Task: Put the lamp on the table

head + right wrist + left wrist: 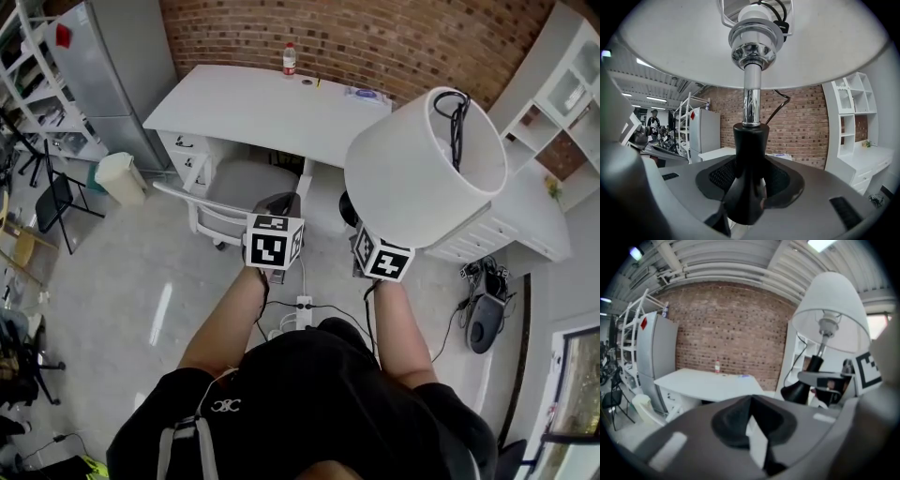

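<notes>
The lamp has a big white shade (422,169), a chrome stem and a black cone base (747,187). My right gripper (747,197) is shut on that black base and holds the lamp upright in the air, its cord hanging from the top of the shade. In the head view the right gripper (354,223) sits mostly under the shade. The left gripper view shows the lamp (829,310) to its right. My left gripper (281,204) is level beside it, jaws together (752,427), nothing seen in them. The white table (272,103) stands ahead by the brick wall.
A grey chair (234,192) is tucked at the table's front. On the table's far edge are a bottle (289,58) and small items. A fridge (112,66) and bin (122,178) stand left, white shelves (553,94) and a counter right. A power strip (302,305) and cables lie on the floor.
</notes>
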Demonstrator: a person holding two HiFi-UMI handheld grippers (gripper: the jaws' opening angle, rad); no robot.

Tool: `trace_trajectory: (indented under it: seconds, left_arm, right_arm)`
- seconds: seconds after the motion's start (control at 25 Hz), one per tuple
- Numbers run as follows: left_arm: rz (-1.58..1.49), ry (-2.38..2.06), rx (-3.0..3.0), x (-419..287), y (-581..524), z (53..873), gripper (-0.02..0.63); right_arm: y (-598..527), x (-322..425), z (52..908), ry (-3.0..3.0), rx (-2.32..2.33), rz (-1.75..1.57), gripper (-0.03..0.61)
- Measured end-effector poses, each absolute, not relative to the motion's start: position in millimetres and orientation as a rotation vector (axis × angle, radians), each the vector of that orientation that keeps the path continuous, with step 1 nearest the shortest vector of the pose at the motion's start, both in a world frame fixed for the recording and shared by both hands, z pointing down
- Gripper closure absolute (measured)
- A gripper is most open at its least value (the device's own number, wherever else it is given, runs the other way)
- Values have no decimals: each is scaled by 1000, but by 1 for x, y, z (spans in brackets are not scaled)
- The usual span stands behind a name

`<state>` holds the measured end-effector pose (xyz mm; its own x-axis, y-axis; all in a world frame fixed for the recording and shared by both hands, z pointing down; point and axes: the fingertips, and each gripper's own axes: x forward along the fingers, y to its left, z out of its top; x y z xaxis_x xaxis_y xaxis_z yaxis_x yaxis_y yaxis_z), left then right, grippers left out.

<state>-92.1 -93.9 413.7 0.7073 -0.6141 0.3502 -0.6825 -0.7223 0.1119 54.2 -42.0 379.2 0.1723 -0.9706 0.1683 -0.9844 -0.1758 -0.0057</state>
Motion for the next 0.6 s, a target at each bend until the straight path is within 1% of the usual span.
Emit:
trace_trajectory:
  seconds: [0.32,0.6]
  left_arm:
    - [466,-1013,2672,-87,-136,426,612]
    - [493,-1066,2653,-59,-201,437,612]
  right_arm:
    - [-90,58,398,-1937,2308,241,419]
    - [-167,91,411,-1987,2281,247,419]
